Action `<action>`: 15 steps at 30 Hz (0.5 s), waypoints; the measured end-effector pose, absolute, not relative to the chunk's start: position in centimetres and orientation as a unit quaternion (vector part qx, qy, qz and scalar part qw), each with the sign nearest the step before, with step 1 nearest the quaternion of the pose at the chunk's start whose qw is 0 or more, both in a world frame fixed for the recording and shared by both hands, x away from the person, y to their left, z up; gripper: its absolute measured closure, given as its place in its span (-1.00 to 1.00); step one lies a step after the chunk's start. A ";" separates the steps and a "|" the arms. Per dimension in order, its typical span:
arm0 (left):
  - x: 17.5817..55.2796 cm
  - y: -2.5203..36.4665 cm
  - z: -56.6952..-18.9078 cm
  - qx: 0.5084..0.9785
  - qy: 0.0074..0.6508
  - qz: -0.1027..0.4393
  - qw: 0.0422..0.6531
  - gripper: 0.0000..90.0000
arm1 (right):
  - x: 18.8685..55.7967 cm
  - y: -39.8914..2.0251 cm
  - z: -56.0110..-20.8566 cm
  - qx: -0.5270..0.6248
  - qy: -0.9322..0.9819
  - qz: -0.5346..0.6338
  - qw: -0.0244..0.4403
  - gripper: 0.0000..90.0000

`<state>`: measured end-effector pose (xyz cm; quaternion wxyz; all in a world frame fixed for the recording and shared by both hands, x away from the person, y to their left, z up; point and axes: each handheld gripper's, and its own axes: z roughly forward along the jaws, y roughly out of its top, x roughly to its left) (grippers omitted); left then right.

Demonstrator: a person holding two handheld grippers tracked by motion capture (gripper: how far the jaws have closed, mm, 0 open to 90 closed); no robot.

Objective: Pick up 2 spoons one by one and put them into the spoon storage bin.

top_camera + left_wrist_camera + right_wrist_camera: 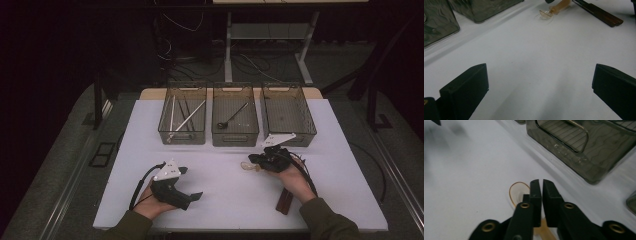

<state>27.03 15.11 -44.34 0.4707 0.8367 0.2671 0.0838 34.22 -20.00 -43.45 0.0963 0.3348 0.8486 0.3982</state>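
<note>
A translucent amber spoon [247, 166] lies on the white table [225, 200], its bowl [518, 192] just left of my right gripper's tips. My right gripper [541, 183] hovers over the spoon's neck with its jaws almost together, only a thin slit between them, and the handle [546, 230] runs on beneath them. In the high view the right gripper [253, 160] points left. A pair of dark brown chopsticks [286, 200] lies under the right hand. My left gripper [192, 184] rests at the front left, jaws wide apart and empty [539, 75].
Three smoky clear bins stand in a row at the back: the left one [182, 135] holds pale and dark sticks, the middle one [235, 136] a dark spoon, and the right one [290, 132] sits close behind my right gripper. The table's front edge runs near both forearms.
</note>
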 end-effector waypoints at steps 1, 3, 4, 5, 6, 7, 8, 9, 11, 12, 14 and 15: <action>27.1 15.1 -44.3 0.838 0.266 0.084 0.470 -1.00 | 34.2 -20.3 -43.2 0.330 0.849 0.401 0.096 0.84; 27.0 15.1 -44.3 0.838 0.265 0.084 0.470 -1.00 | 34.1 -20.8 -42.8 0.328 0.850 0.402 0.093 0.63; 27.0 15.1 -44.3 0.837 0.265 0.084 0.471 -1.00 | 34.1 -21.2 -42.5 0.325 0.852 0.400 0.090 0.52; 27.0 15.1 -44.3 0.838 0.265 0.084 0.471 -1.00 | 34.1 -21.5 -42.3 0.324 0.854 0.397 0.087 0.42; 27.0 15.1 -44.3 0.837 0.266 0.083 0.471 -1.00 | 34.1 -21.9 -42.0 0.319 0.859 0.393 0.079 0.31; 27.0 15.1 -44.3 0.837 0.266 0.082 0.470 -1.00 | 34.0 -22.4 -41.8 0.313 0.863 0.390 0.073 0.25; 27.0 15.1 -44.3 0.837 0.266 0.082 0.471 -1.00 | 34.0 -22.7 -41.8 0.311 0.865 0.386 0.074 0.19; 27.1 15.1 -44.3 0.837 0.266 0.081 0.471 -1.00 | 33.9 -23.2 -41.8 0.308 0.869 0.381 0.071 0.13; 27.0 15.1 -44.4 0.838 0.266 0.080 0.470 -1.00 | 33.9 -24.2 -41.9 0.302 0.878 0.364 0.072 0.07; 27.0 15.0 -44.4 0.838 0.266 0.079 0.470 -1.00 | 33.8 -24.8 -42.1 0.299 0.882 0.356 0.070 0.05; 27.0 15.0 -44.4 0.838 0.266 0.079 0.470 -1.00 | 33.9 -25.6 -42.6 0.298 0.888 0.343 0.071 0.03; 27.1 15.0 -44.4 0.839 0.265 0.078 0.469 -1.00 | 33.9 -25.9 -42.8 0.298 0.890 0.339 0.069 0.03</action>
